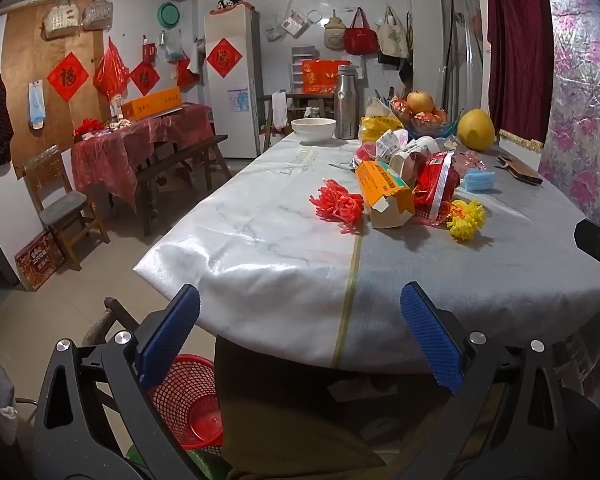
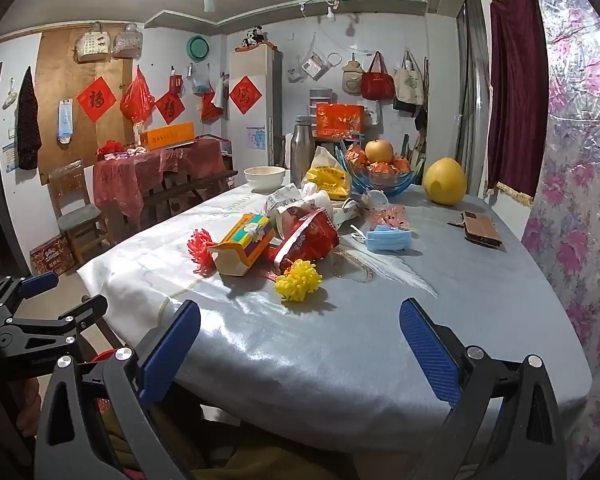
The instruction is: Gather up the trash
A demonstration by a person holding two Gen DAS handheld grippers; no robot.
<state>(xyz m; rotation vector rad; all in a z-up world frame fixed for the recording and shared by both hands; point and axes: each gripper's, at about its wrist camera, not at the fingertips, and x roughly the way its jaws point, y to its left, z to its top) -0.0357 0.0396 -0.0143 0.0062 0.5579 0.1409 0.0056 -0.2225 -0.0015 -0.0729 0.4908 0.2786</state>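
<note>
At the table's near edge (image 2: 340,392), bare cloth lies before both grippers, left (image 1: 300,332) and right (image 2: 300,344), jaws spread, empty. Beyond, the yellow foam net (image 2: 299,281) and torn carton (image 2: 244,242) front the trash heap.

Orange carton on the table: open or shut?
Open. The orange carton lies on its side, near end flaps splayed, showing its pale inside, beside the red snack bag.

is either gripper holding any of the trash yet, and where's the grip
Nothing is held. The left gripper and right gripper are both wide open with empty space between their fingers, short of the litter on the table.
</note>
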